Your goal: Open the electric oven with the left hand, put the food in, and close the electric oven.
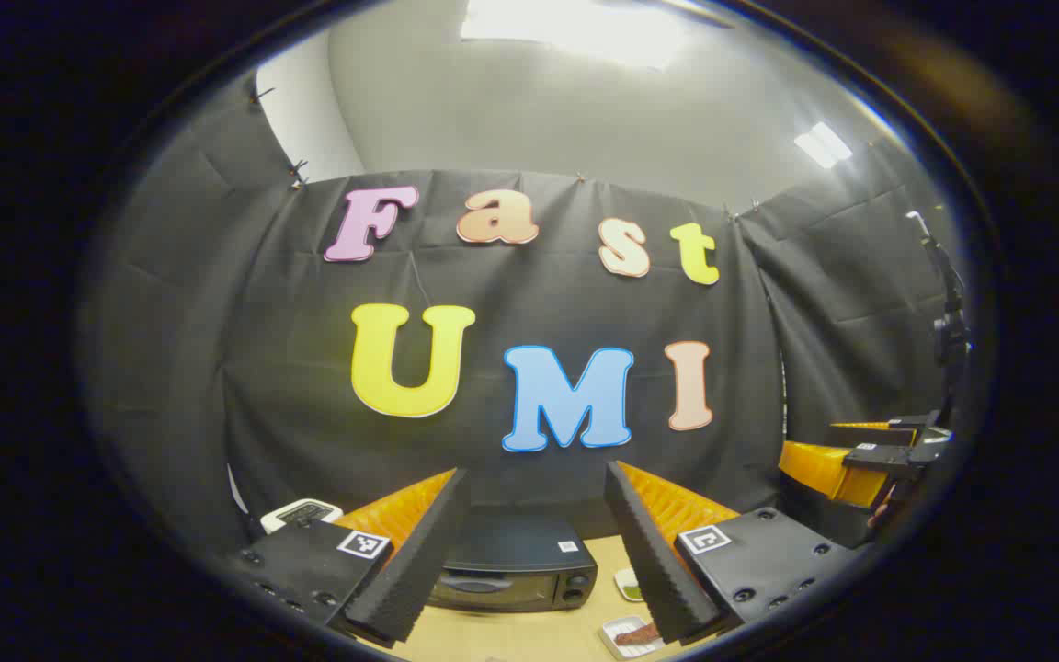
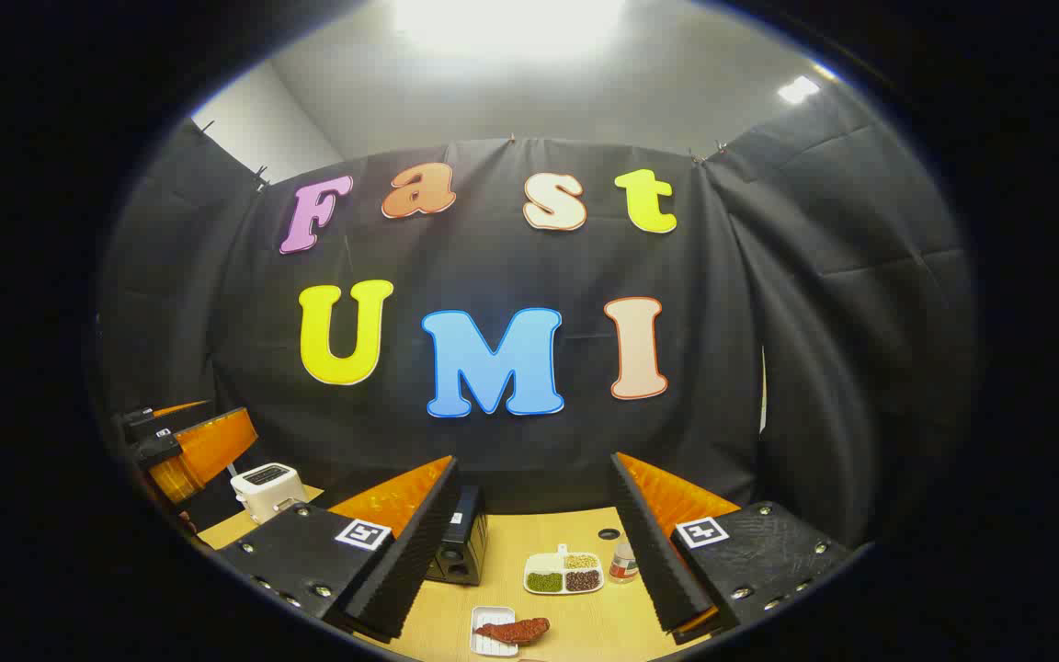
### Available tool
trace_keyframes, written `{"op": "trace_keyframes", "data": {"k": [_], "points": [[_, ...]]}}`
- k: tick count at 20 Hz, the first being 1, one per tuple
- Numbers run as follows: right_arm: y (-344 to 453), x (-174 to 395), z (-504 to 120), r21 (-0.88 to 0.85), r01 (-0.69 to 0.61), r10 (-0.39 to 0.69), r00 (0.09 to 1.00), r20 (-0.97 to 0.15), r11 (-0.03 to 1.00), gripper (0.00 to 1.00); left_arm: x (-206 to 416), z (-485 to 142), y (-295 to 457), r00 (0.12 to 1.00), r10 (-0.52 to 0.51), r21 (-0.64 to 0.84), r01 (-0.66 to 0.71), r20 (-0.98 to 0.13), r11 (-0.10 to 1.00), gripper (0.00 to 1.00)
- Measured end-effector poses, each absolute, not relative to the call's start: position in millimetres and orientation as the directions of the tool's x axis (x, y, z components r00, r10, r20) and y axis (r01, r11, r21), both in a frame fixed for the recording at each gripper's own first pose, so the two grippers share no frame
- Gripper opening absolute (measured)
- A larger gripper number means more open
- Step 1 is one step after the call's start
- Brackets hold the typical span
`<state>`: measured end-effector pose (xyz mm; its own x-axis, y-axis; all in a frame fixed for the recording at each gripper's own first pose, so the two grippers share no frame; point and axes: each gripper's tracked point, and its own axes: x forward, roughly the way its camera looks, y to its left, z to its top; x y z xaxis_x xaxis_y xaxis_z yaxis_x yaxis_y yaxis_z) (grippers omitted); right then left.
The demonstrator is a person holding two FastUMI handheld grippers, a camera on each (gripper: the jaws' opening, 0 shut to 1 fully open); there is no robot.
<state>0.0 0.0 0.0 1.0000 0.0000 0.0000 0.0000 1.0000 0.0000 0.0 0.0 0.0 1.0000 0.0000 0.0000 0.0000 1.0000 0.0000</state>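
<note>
Black oven (image 1: 516, 575) between left jaws, food (image 2: 513, 631) between right jaws

The left tongs (image 1: 537, 552) are standing wide apart above the pale wooden tabletop (image 1: 529, 634), framing a closed black electric oven (image 1: 516, 575). A small white tray of reddish-brown food (image 1: 629, 634) is lying to its right; a white toaster (image 1: 300, 513) is sitting far left.

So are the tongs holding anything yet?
No, nothing. The left tongs and the right tongs are both open and empty, up above the table.
</note>
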Motion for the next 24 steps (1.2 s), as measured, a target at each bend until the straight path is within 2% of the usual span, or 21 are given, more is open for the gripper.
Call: {"op": "trace_keyframes", "data": {"k": [1,8,15,16,17,24], "points": [[-1,1,-3,0.006,0.000,0.001,1.000,-0.006,1.000,0.97,0,-1,0,1.000,0.004,0.007,-0.004,-0.001,1.000,0.98],[-8,10,-9,0.016,0.004,-0.004,1.000,-0.010,1.000,0.97,5,-9,2,1.000,0.028,-0.009,-0.028,-0.012,1.000,1.00],[-8,18,-14,0.008,-0.001,0.001,1.000,-0.005,1.000,0.97,13,-42,11,0.996,0.045,-0.018,-0.047,-0.071,0.999,1.00],[-10,21,-17,0.009,0.000,0.000,1.000,-0.009,1.000,0.97,13,-46,14,0.996,0.048,-0.009,-0.049,-0.075,0.999,0.95],[-11,24,-21,0.009,0.002,-0.002,1.000,-0.014,1.000,0.97,15,-49,17,0.995,0.052,-0.003,-0.052,-0.082,0.999,1.00],[-10,37,-39,0.007,0.016,-0.016,0.998,-0.063,1.000,0.98,47,-110,29,0.982,0.050,-0.029,-0.056,-0.182,0.998,1.00]]}}
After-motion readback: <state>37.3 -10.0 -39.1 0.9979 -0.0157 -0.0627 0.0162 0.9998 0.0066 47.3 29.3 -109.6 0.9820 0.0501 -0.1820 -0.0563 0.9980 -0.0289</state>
